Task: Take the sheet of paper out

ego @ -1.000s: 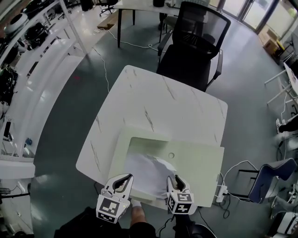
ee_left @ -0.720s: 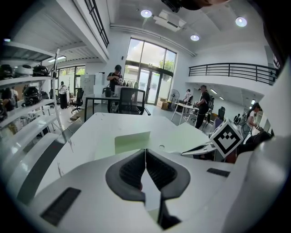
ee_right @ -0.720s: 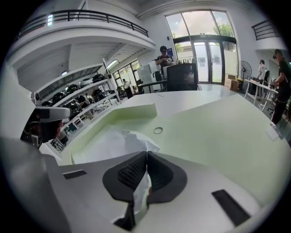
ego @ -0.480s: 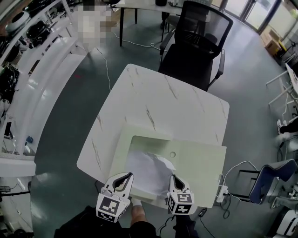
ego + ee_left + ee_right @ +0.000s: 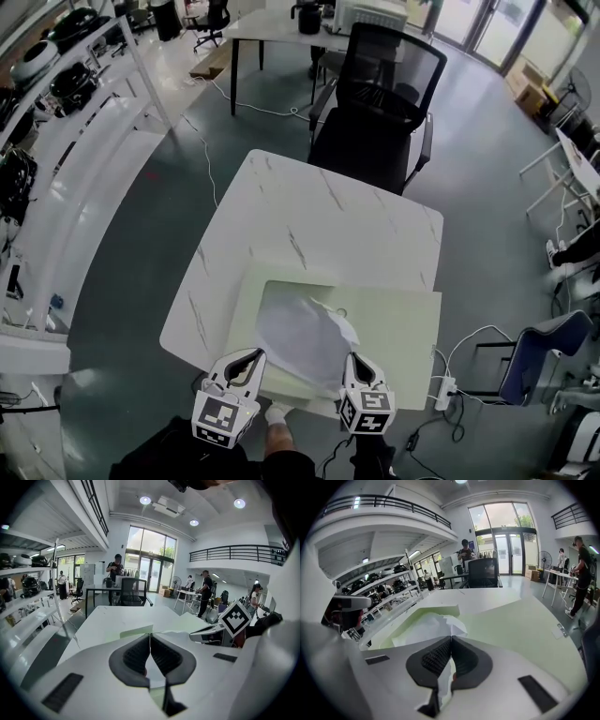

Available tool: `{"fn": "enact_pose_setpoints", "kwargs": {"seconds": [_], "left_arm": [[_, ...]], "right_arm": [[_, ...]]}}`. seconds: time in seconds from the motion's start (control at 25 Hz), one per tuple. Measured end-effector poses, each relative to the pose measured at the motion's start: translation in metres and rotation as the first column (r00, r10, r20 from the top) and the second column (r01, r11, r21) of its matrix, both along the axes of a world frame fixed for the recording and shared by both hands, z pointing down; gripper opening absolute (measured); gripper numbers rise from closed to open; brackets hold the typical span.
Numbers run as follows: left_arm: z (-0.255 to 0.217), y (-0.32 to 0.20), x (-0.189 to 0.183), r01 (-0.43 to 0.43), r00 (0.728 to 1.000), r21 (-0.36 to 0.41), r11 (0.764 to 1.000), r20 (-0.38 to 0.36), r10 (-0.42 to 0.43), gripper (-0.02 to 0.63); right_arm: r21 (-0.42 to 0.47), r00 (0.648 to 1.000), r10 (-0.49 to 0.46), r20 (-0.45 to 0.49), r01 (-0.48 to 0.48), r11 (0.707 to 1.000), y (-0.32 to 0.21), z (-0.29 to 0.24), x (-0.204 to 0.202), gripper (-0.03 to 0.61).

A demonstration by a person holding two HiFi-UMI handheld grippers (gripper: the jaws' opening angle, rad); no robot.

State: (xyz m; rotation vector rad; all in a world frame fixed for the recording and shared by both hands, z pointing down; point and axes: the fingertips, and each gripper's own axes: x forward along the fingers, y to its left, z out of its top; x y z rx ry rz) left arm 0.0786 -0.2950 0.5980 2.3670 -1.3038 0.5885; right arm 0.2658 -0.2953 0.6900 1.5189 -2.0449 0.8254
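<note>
right gripper (image 5: pixel 451 640) clamps the sheet of paper (image 5: pixel 300 330) to draw it out; left gripper (image 5: pixel 150 637), clenched, seemingly pins the green folder (image 5: pixel 398 328) (anchoring it).

Far half of the table (image 5: pixel 309 206) is bare marble, free passage there. Near edge is taken by the green folder (image 5: pixel 403 328), with the sheet of paper (image 5: pixel 300 333) raised over it. Black chair (image 5: pixel 380 103) blocks the far edge; shelving (image 5: pixel 66 122) lines the left side.

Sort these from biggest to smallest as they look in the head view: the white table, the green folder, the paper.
1. white table
2. green folder
3. paper, clearly smaller than the folder under it
</note>
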Motion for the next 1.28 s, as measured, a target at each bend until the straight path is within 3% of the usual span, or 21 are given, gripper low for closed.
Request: {"fn": "enact_pose_setpoints", "kwargs": {"seconds": [0.64,1.28], "left_arm": [[-0.111,0.042,-0.020,-0.096,0.993,0.165,0.982,-0.058,0.107,0.025],[-0.170,0.106,-0.051,-0.217,0.963,0.276,0.936,-0.095,0.251,0.025]], "right_arm": [[0.189,0.990,0.127,-0.056,-0.114,0.975,0.052,-0.138,-0.002,0.017],[0.381,0.958,0.278,-0.070,-0.232,0.895,0.145,-0.246,-0.037,0.017]]}}
